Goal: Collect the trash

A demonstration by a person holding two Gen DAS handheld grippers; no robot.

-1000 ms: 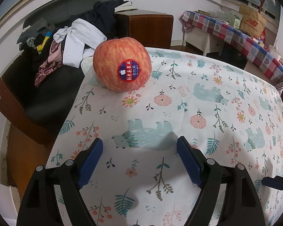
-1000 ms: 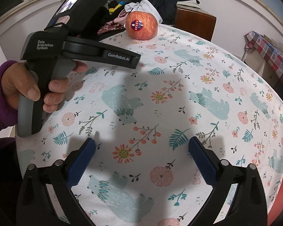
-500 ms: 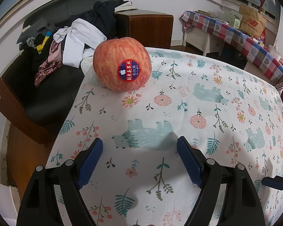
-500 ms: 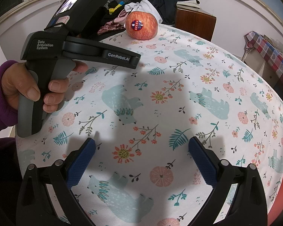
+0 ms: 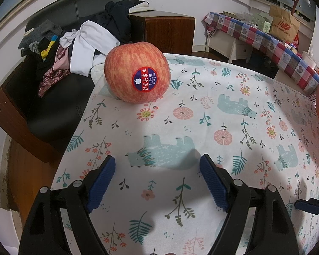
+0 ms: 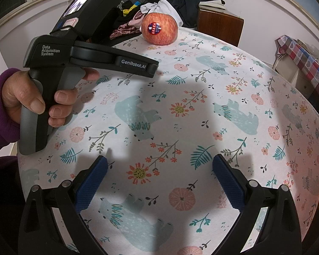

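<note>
Table (image 5: 202,110) under floral bear-print cloth, stickered red apple (image 5: 137,71) near its far edge

Only obstacle on tablecloth (image 5: 202,127): apple (image 5: 137,72) at far corner. Cloth btwn apple & left gripper (image 5: 157,165) lies bare; sofa (image 5: 57,106) just behind apple.

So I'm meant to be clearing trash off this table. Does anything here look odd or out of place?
No trash shows on the tablecloth. The only item is a whole apple with its sticker on, near the far edge by the sofa, where clothes lie heaped. Nothing is spilled or damaged. Both grippers, left and right, are open and empty.
</note>
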